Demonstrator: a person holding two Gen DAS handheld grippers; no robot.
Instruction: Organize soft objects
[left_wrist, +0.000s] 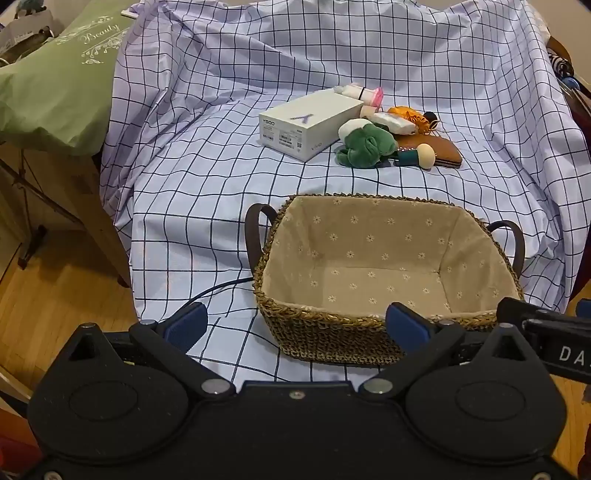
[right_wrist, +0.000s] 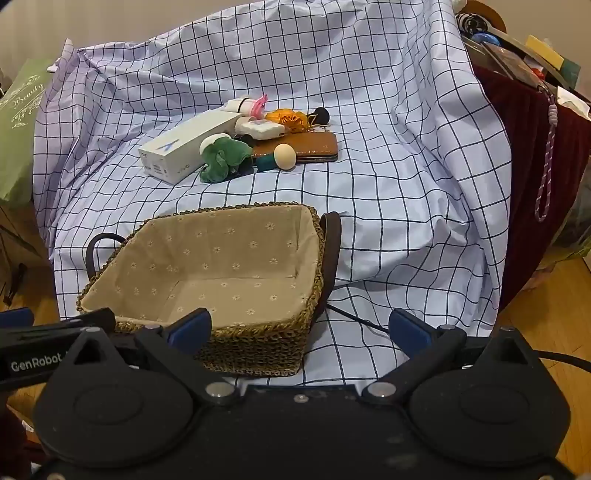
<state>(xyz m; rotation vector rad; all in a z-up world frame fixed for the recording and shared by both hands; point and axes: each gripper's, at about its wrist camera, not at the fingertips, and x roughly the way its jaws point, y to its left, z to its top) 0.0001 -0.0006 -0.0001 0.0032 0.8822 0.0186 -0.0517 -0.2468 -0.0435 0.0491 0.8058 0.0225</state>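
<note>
Hovering near the front edge of the checked cloth (left_wrist: 207, 155), left gripper (left_wrist: 295, 325) spread wide and grasping nothing, blue pads (left_wrist: 186, 325) well apart. Right gripper (right_wrist: 299, 328) likewise released, empty between its pads (right_wrist: 410, 328), just beside the left one on its right. Both angled down toward the woven basket (left_wrist: 321, 332), lined in beige flowered fabric, dark handles at either end, nothing inside it. Stood at the near edge of the cloth, just ahead of the fingers.

Farther back, well apart from the basket, lay a cluster of things. White phone box (left_wrist: 310, 127) at the left of the cluster. Green plush frog (left_wrist: 365, 146) touching the box's right end, white belly up. Brown leather wallet (left_wrist: 432, 147) flat to the right of the frog, a round-headed beige and teal makeup brush (left_wrist: 417, 155) across its near edge. Behind these, a white packet (left_wrist: 393, 123), an orange pouch (left_wrist: 404, 112) and a pink and white item (left_wrist: 364, 94), not clear enough to name. Green pillow (left_wrist: 62, 74) off to the far left.
</note>
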